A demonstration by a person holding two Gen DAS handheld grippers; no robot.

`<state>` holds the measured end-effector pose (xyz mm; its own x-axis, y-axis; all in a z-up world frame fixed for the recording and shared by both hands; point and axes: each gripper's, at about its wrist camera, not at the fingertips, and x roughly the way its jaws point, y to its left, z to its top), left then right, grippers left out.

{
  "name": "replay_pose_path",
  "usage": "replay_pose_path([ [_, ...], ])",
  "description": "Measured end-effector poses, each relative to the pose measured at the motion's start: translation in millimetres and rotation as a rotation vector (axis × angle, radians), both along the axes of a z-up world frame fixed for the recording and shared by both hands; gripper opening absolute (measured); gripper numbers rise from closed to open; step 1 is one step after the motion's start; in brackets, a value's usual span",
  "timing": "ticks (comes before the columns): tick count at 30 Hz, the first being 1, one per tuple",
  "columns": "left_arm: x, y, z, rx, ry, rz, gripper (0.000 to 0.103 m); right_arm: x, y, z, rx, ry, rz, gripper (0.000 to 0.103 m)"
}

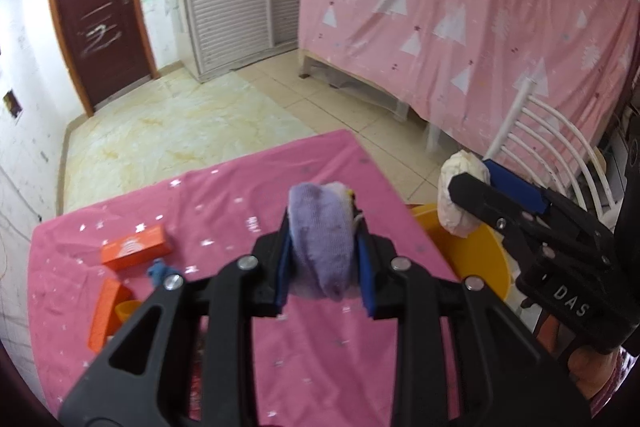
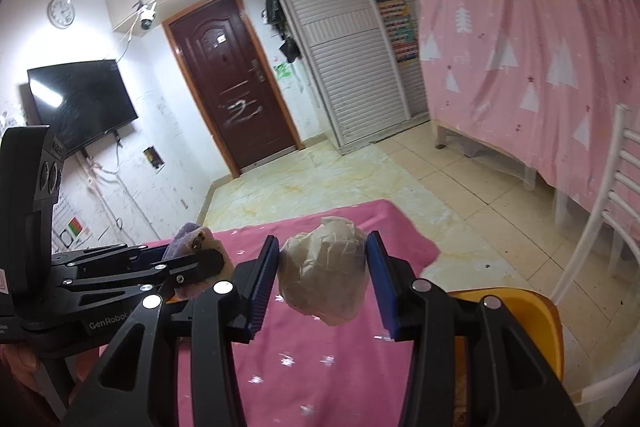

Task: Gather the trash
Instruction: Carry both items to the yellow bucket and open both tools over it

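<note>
- Trash in hand: a crumpled whitish paper wad (image 2: 325, 279) is clamped between the right gripper (image 2: 323, 283) fingers, above the yellow bin (image 2: 532, 319), whose inside is hidden.
- The left gripper (image 1: 323, 255) squeezes a rolled purple cloth bundle (image 1: 322, 247) over the pink tablecloth (image 1: 224, 195).
- Orange boxes (image 1: 134, 247) lie left, partly blocked.

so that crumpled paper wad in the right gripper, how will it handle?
The crumpled paper wad looks light and crushable: creased surface, pinched between the right gripper fingers. Probably won't slip, since it bulges past the pads. Released, its lumpy shape likely tumbles rather than rolls.
</note>
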<state>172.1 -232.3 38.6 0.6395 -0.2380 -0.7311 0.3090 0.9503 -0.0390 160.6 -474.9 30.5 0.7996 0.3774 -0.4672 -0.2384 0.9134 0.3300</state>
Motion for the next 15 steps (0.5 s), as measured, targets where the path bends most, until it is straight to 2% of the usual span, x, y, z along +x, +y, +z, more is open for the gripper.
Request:
replay_pose_path([
  [10, 3.1, -64.8, -6.2, 0.038, 0.018, -0.091, 0.026, -14.5, -61.1, -16.8, 0.032, 0.017, -0.096, 0.039],
  [15, 9.1, -91.1, -15.5, -0.004, 0.068, -0.157, 0.026, -18.2, -86.1, -27.5, 0.052, 0.035, -0.136, 0.039],
])
